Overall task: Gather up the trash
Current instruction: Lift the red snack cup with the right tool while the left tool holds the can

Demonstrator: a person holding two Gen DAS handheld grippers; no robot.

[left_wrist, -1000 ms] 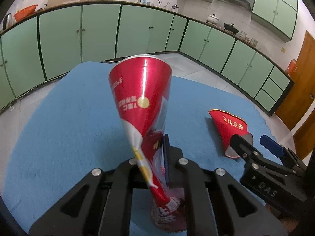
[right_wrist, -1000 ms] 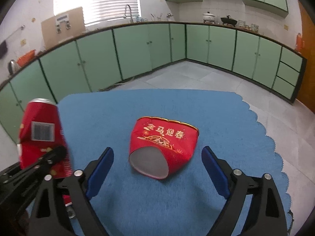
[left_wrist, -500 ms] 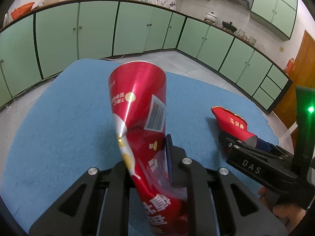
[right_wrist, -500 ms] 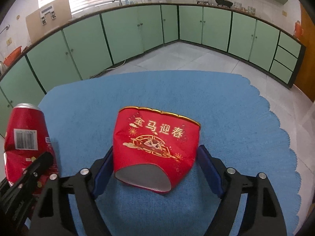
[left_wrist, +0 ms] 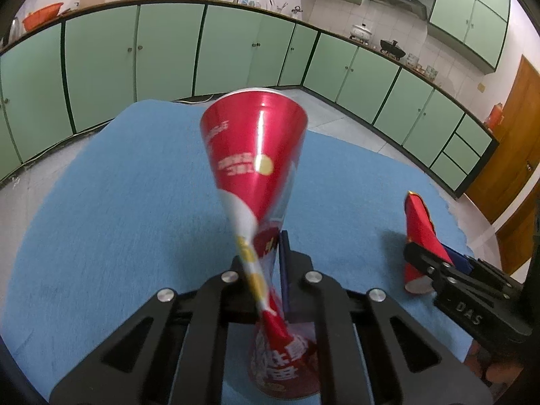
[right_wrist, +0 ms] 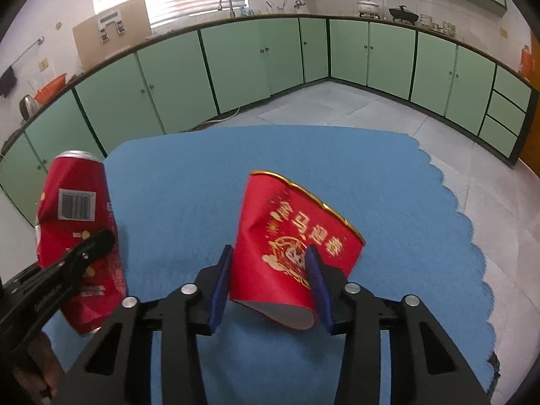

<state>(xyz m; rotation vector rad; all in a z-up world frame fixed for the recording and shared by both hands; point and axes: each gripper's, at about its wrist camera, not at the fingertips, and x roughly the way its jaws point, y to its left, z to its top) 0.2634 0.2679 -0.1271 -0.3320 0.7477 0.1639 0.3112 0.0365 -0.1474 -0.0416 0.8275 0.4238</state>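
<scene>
My left gripper [left_wrist: 266, 263] is shut on a crushed red drink can [left_wrist: 256, 155], pinched flat at its middle and held above the blue mat [left_wrist: 118, 202]. The can also shows at the left of the right wrist view [right_wrist: 74, 229]. My right gripper [right_wrist: 270, 276] is shut on a squashed red paper cup [right_wrist: 290, 236] with gold lettering, lifted and tilted above the mat [right_wrist: 388, 185]. The cup and right gripper show at the right of the left wrist view [left_wrist: 422, 233].
The blue mat covers a table with a scalloped right edge [right_wrist: 472, 236]. Green kitchen cabinets [right_wrist: 236, 67] line the walls beyond a tiled floor [right_wrist: 337, 108]. A wooden door [left_wrist: 506, 152] stands at the right.
My right gripper moved in around the red cup, shut on it and lifted it tilted off the mat. The left gripper kept hold of the can, which swung a little.
</scene>
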